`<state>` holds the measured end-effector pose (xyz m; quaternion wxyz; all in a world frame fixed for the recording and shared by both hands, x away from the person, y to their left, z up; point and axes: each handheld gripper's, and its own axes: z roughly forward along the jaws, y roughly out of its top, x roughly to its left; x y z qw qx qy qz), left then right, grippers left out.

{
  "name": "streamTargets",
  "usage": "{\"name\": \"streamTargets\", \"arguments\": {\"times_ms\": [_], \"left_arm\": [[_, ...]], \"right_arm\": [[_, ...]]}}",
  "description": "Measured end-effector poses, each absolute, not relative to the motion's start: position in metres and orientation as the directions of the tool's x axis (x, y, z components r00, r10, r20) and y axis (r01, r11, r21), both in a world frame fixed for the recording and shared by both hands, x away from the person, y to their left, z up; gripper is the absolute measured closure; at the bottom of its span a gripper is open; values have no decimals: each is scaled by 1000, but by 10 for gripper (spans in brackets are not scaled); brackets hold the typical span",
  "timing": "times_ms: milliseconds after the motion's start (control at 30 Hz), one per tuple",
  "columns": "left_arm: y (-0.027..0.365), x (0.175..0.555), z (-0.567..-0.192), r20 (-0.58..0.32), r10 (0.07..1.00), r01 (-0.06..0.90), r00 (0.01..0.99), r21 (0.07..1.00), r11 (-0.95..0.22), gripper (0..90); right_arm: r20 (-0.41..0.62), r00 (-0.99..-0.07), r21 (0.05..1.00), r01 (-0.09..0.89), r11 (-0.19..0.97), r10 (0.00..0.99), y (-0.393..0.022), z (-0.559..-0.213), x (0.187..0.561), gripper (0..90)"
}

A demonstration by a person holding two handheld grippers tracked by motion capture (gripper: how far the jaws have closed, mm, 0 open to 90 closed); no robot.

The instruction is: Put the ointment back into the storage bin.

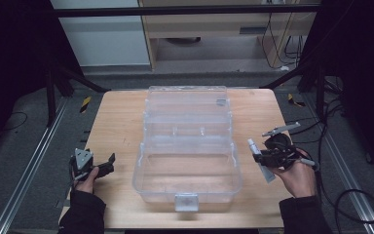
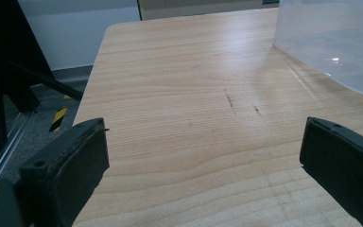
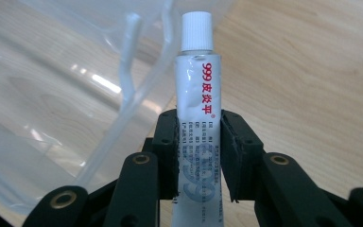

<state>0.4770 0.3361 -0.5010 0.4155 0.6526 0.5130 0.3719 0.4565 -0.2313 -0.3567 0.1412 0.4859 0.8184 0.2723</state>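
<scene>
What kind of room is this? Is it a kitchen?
Probably not a kitchen; it looks like a lab or workshop. A wooden table stands inside a black metal frame, with loose cables on a grey carpeted floor.

The table (image 1: 121, 126) is pale wood with fine straight grain and a couple of short dark scuffs left of the middle. On it stands a clear, colourless plastic box (image 1: 187, 180) with a frosted grey-white latch on its near wall. The tube (image 3: 198, 109) is silvery white with a ribbed white cap, red print reading "999" beside red characters, small dark lines of text below, and pale blue figures near its base. The right gripper (image 3: 198, 156) is matt black with brass-coloured pivots; the left gripper (image 2: 203, 161) is black too, topped in the high view by a grey plate. Both sleeves (image 1: 83, 212) are black. The floor (image 1: 24, 146) is dark grey, with yellow-and-black striped tape (image 1: 85, 103) far left and far right.
</scene>
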Motion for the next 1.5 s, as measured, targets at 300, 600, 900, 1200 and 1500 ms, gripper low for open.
{"name": "streamTargets", "arguments": {"times_ms": [300, 600, 900, 1200, 1500], "left_arm": [[336, 477, -501, 60, 979, 361, 197, 924, -129, 15], [336, 477, -501, 58, 979, 362, 197, 924, -128, 15], [336, 477, -501, 59, 979, 362, 197, 923, -128, 15], [336, 477, -501, 56, 979, 361, 197, 924, -126, 15], [336, 478, -501, 54, 979, 361, 198, 924, -124, 15]], "right_arm": [[9, -642, 631, 598, 494, 766, -222, -331, 451, 696], [-3, -764, 622, 504, 599, 646, -199, -318, 454, 696], [-9, -831, 586, 446, 676, 556, -172, -314, 462, 696], [-25, -882, 553, 380, 741, 471, -147, -321, 470, 695], [-17, -918, 514, 332, 791, 396, -129, -332, 477, 694]]}}
